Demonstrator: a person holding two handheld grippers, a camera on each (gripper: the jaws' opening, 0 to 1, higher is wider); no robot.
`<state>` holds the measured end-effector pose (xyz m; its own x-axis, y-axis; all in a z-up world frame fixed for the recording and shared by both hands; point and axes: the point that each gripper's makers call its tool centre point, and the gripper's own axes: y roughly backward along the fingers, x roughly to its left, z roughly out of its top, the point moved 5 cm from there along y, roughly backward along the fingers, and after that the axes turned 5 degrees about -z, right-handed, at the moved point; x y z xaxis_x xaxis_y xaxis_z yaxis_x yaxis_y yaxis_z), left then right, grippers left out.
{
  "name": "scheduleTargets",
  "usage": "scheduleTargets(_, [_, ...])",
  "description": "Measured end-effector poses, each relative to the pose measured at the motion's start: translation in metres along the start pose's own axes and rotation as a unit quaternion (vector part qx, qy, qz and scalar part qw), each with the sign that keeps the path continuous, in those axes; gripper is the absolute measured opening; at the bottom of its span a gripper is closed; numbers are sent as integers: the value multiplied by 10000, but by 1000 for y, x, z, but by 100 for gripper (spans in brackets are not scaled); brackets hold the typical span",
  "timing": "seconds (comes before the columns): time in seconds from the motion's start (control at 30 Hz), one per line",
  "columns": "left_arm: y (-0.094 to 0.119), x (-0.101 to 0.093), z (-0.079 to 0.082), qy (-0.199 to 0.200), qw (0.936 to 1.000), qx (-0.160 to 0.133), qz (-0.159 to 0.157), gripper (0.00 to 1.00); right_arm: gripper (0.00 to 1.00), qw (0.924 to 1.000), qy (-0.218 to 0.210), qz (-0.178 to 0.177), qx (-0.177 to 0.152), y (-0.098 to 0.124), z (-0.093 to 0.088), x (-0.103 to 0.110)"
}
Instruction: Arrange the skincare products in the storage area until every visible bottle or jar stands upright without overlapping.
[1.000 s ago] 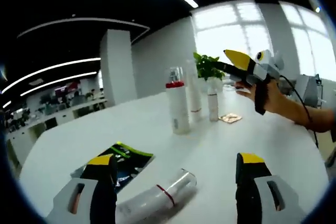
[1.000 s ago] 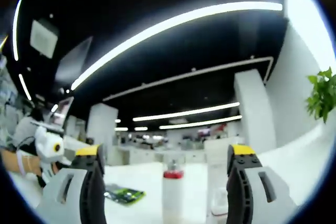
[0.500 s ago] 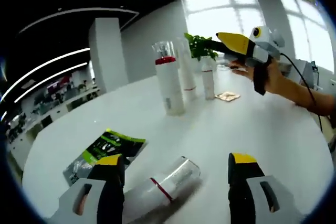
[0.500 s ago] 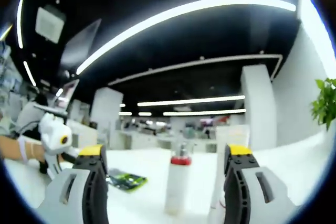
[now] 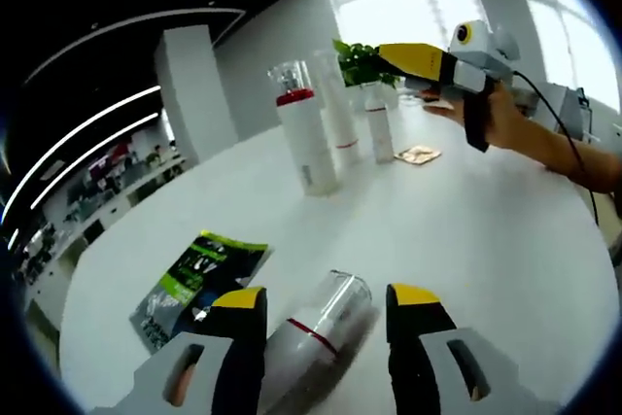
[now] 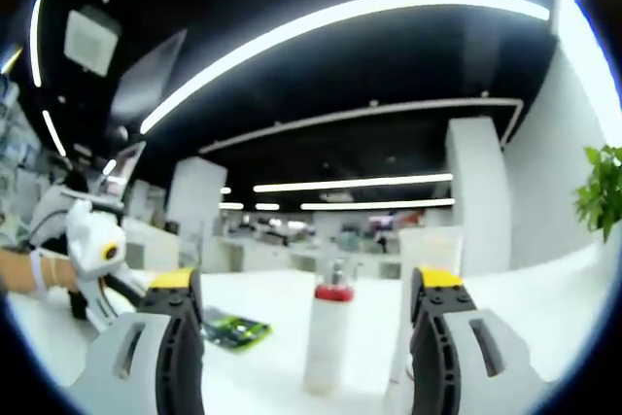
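A clear bottle with a red band (image 5: 316,332) lies on its side on the white desk (image 5: 466,230), right between the two yellow-tipped jaws of the left tool (image 5: 324,316); the jaws sit apart on either side of it, close in, though whether they touch it I cannot tell; its open-looking clear end points away toward the middle of the desk. Just to the left of it lies a flat green and black packet (image 5: 191,279), loose on the desk.

Farther off, three bottles stand upright in a small group: a tall white one with a red collar and clear cap (image 5: 301,128) nearest; a second tall white bottle (image 5: 335,114) just behind it; a shorter white bottle (image 5: 377,123) to their right; near that one a small tan square (image 5: 420,154) lies flat. A green plant (image 5: 358,60) rises behind the group.

In the right gripper view the red-collared bottle (image 6: 326,337) stands between the jaws of the right tool (image 6: 303,303), well beyond them; those jaws are wide apart and hold nothing; the packet (image 6: 233,329) shows to the left. From the left gripper view, the right tool (image 5: 428,58) hangs in the air above the desk near the standing group, carried in a hand (image 5: 505,123).
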<state>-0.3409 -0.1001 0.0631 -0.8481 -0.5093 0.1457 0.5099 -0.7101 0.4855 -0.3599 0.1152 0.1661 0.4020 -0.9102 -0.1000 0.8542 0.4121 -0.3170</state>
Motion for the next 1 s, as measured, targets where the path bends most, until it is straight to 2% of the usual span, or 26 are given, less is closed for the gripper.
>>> scheduleTargets(0.27, [-5, -3, 0, -183, 9998, 58, -67, 38, 85, 9999, 34, 44, 98, -1, -4, 1])
scheduleTargets(0.33, [-4, -3, -2, -342, 9993, 167, -26, 26, 85, 9999, 59, 47, 134, -1, -5, 1])
scheduleTargets(0.5, [-4, -8, -1, -104, 9995, 156, -266, 25, 85, 9999, 72, 40, 138, 1, -5, 3])
scheduleTargets(0.7, [-6, -8, -1, -23, 9993, 150, -342, 24, 84, 9998, 83, 45, 182, 3, -6, 5])
scheduleTargets(0.9, [-2, -7, 5, 206, 9987, -173, -443, 24, 83, 9997, 112, 110, 187, 4, -6, 9])
scheduleTargets(1.0, [2, -10, 12, 516, 9945, -559, -720, 24, 80, 9997, 88, 118, 179, 4, -6, 10])
